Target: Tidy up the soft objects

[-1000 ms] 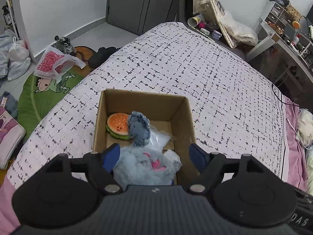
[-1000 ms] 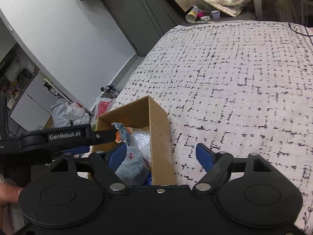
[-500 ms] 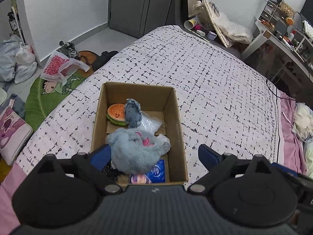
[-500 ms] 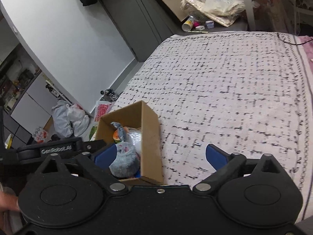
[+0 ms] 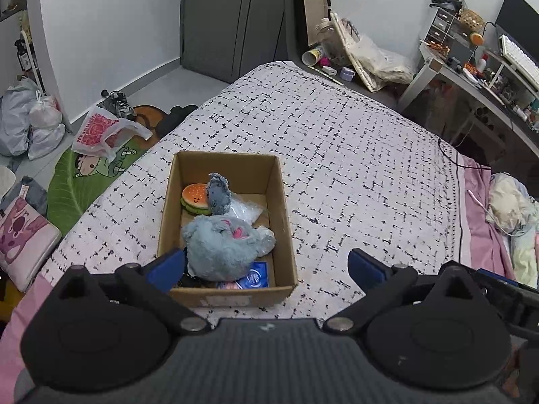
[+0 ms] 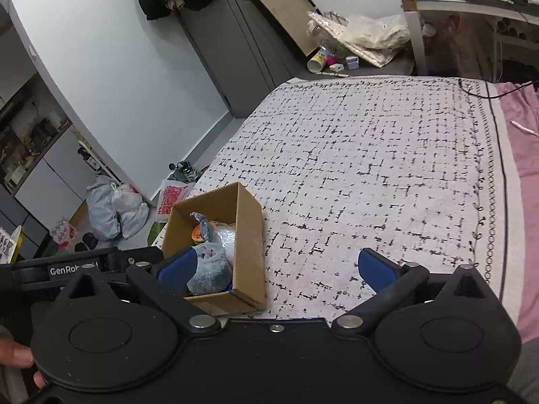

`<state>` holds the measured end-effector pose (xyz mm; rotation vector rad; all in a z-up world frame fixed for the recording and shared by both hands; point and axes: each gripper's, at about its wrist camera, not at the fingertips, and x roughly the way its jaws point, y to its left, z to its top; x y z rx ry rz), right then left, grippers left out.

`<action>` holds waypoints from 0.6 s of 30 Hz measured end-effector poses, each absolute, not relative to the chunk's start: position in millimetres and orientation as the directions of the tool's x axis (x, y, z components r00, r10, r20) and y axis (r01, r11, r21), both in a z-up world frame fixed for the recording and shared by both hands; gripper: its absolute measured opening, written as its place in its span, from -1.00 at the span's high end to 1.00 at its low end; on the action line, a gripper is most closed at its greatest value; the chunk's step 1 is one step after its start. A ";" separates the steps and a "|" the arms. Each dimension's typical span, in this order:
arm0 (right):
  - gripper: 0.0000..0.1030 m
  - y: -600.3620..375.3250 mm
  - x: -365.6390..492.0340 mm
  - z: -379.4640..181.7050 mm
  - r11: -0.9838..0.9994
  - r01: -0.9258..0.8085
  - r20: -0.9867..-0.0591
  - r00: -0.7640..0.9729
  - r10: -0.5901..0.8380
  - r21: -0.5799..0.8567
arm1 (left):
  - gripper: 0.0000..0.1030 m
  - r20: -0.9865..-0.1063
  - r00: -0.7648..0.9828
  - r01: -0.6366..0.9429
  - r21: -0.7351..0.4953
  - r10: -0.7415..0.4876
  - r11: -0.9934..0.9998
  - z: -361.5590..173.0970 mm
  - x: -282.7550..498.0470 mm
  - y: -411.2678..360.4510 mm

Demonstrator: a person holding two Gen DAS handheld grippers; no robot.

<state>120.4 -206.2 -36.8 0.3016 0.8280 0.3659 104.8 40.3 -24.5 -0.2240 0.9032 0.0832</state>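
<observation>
An open cardboard box [image 5: 281, 208] sits on the patterned bed. Inside lie a grey-blue plush [image 5: 222, 247], a burger plush [image 5: 195, 198], a small blue denim toy [image 5: 218, 197], a clear plastic bag [image 5: 247, 210] and a blue packet [image 5: 256, 276]. My left gripper [image 5: 266, 267] is open and empty, held above and behind the box's near end. The box [image 6: 249, 235] and grey plush [image 6: 210, 269] also show in the right wrist view. My right gripper [image 6: 274, 264] is open and empty, to the right of the box above the bed.
The bedspread [image 5: 353, 155] stretches beyond and right of the box. Pink sheet and bundled clothes [image 5: 512, 215] lie at the right edge. Bags [image 5: 30, 124], a green mat [image 5: 81, 181] and a cushion [image 5: 20, 235] are on the floor left. A cluttered desk [image 5: 488, 77] stands far right.
Both grippers have pulled back and up from the box. The left gripper has let go of the grey plush, which now lies in the box, and its jaws are wider.
</observation>
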 end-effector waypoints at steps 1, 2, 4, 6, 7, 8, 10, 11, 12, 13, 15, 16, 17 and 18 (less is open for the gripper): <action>-1.00 -208.3 117.9 -35.8 0.897 -0.196 -0.656 0.623 0.426 0.395 | -0.99 -0.784 0.620 -0.167 -0.167 -0.028 0.972 -24.1 102.2 40.0; -1.00 -210.1 115.1 -35.1 0.899 -0.196 -0.657 0.625 0.421 0.391 | -0.99 -0.783 0.621 -0.169 -0.174 -0.032 0.970 -23.8 99.0 39.5; -1.00 -212.5 110.4 -33.3 0.904 -0.195 -0.661 0.626 0.413 0.381 | -0.99 -0.782 0.622 -0.170 -0.177 -0.034 0.969 -23.4 92.6 37.7; -1.00 -215.0 105.3 -31.5 0.908 -0.194 -0.665 0.628 0.405 0.370 | -0.99 -0.780 0.625 -0.168 -0.172 -0.030 0.971 -22.5 86.3 35.4; -1.00 -216.5 103.5 -30.3 0.908 -0.196 -0.663 0.630 0.405 0.370 | -0.99 -0.779 0.626 -0.166 -0.170 -0.029 0.971 -21.9 83.4 34.3; -1.00 -217.8 101.0 -28.9 0.908 -0.197 -0.660 0.631 0.406 0.370 | -0.99 -0.778 0.628 -0.164 -0.169 -0.029 0.972 -21.2 80.5 33.3; -1.00 -219.9 96.5 -26.1 0.909 -0.199 -0.658 0.634 0.405 0.367 | -0.99 -0.776 0.630 -0.161 -0.171 -0.032 0.972 -19.9 75.3 30.9; -1.00 -221.1 94.2 -24.7 0.909 -0.201 -0.657 0.637 0.404 0.365 | -0.99 -0.775 0.631 -0.158 -0.171 -0.034 0.972 -19.6 73.1 29.8; -1.00 -221.9 92.3 -23.7 0.910 -0.202 -0.656 0.639 0.403 0.363 | -0.99 -0.773 0.634 -0.155 -0.169 -0.033 0.973 -18.5 70.6 28.7; -1.00 -223.5 90.9 -22.5 0.911 -0.202 -0.655 0.640 0.401 0.361 | -0.99 -0.771 0.635 -0.154 -0.168 -0.032 0.974 -17.7 68.6 27.7; -1.00 -225.7 87.8 -20.2 0.912 -0.201 -0.654 0.643 0.398 0.358 | -0.99 -0.769 0.638 -0.153 -0.170 -0.034 0.974 -16.4 64.4 27.0; -1.00 -227.4 86.6 -18.9 0.912 -0.200 -0.653 0.645 0.397 0.357 | -0.99 -0.769 0.639 -0.153 -0.169 -0.033 0.974 -15.6 62.7 26.5; -1.00 -229.0 84.7 -17.5 0.912 -0.201 -0.652 0.647 0.397 0.356 | -0.99 -0.768 0.639 -0.154 -0.166 -0.030 0.974 -14.9 61.0 25.6; -1.00 -229.7 82.3 -16.8 0.912 -0.203 -0.650 0.648 0.398 0.355 | -0.99 -0.768 0.640 -0.153 -0.163 -0.027 0.975 -14.1 59.1 24.8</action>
